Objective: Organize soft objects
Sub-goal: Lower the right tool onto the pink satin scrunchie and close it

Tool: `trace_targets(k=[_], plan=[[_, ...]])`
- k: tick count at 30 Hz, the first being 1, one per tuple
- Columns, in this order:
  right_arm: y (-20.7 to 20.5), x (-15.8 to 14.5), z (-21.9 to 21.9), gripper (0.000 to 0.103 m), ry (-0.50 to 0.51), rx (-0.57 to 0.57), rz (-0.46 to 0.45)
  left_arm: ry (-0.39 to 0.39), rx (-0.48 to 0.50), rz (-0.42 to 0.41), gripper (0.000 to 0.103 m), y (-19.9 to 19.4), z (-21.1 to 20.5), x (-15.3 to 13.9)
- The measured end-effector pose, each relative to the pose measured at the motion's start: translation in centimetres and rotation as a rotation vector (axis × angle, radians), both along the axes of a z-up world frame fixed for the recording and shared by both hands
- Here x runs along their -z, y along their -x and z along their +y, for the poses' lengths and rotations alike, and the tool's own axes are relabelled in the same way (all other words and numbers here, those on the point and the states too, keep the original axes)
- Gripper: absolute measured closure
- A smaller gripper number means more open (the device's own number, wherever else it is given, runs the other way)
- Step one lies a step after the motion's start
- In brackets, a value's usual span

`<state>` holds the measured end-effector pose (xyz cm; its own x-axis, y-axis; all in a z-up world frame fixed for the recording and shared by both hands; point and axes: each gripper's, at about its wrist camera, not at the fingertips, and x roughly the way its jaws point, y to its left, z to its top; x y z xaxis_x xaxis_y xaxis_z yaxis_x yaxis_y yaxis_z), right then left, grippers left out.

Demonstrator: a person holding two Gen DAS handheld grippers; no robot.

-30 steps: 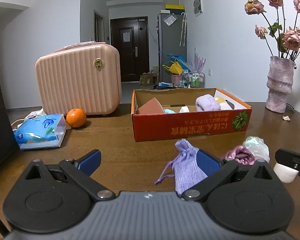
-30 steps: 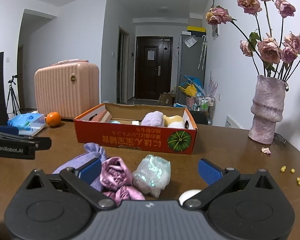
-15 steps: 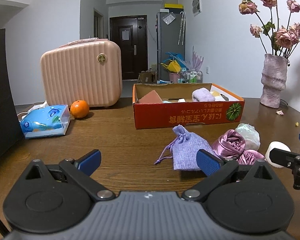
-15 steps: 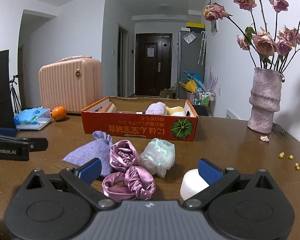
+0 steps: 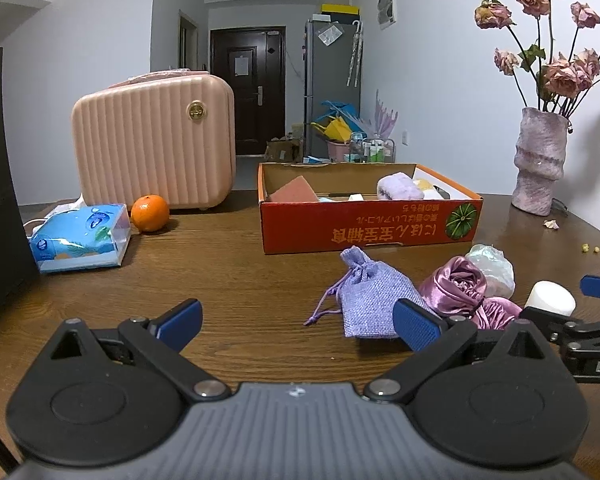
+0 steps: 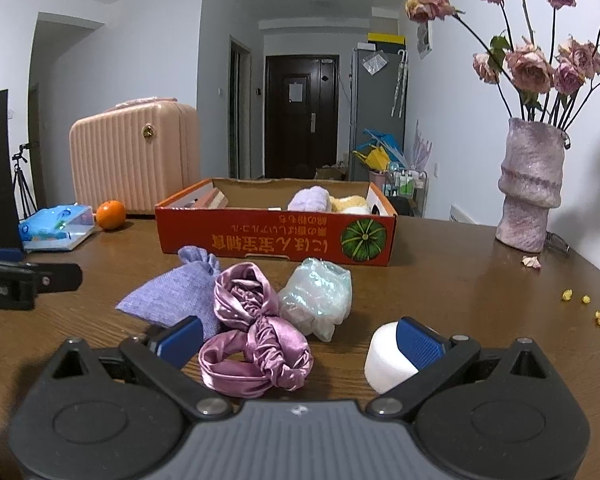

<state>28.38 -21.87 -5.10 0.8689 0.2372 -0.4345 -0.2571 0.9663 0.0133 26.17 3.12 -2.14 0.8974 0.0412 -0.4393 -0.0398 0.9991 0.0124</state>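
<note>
Left tongs (image 5: 298,320): spread wide, empty, low centre of the left wrist view, over bare table (image 5: 236,276).
Right tongs (image 6: 300,338): spread wide, gripping nothing, low centre of the right wrist view; pink satin scrunchies (image 6: 256,332) between the fingers.
White foam cylinder (image 6: 388,360): touching the right-hand blue pad, lower right of centre.
Lilac drawstring pouch (image 6: 172,294): left of the scrunchies, touching them.
Iridescent bundle (image 6: 320,294): just right of the scrunchies.
Red cardboard box (image 6: 276,240): mid-frame behind the pile, soft items inside.
Farther out: orange (image 5: 150,213), tissue pack (image 5: 80,236), pink suitcase (image 5: 154,144) at left; vase (image 6: 530,184) at right.
</note>
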Motion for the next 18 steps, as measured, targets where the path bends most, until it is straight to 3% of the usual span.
trace_targets(k=[8, 18], plan=[[-2.4, 1.0, 1.3, 0.008, 0.016, 0.014, 0.065, -0.025, 0.005, -0.010, 0.000, 0.0, 1.5, 0.1], [-5.7, 2.2, 3.6, 0.031, 0.012, 0.003, 0.145, -0.033, -0.031, 0.009, 0.000, -0.7, 4.5, 0.5]])
